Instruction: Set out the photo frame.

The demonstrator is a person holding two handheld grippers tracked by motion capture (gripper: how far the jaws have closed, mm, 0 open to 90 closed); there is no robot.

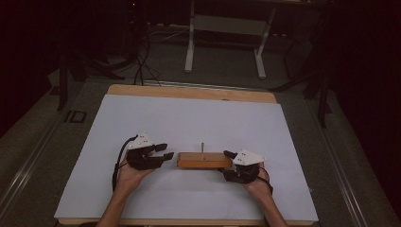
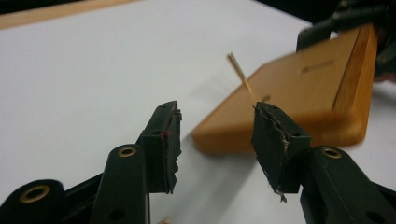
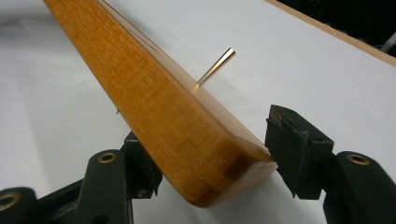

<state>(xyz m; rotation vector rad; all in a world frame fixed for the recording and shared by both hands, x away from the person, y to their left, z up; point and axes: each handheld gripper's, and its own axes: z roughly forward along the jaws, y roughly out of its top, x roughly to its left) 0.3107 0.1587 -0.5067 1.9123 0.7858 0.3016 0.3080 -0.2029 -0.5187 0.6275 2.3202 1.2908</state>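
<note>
Smooth rectangular wooden block (image 1: 204, 160) with thin upright peg (image 1: 202, 148), end between right hand-held gripper (image 1: 230, 163) pads, contact unclear; left hand-held gripper (image 1: 166, 151) spread apart, empty.

Left gripper (image 1: 166, 151): held level just left of the block (image 1: 204, 160), fingers (image 2: 164, 140) parted, nothing between them. Right gripper (image 1: 229, 158): at the block's right end, fingers (image 3: 292, 140) straddling that end; contact unclear. Both forearms enter from the near edge.

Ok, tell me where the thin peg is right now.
In the high view the thin peg stands upright from the wooden block, midway between the left gripper and the right gripper.
</note>
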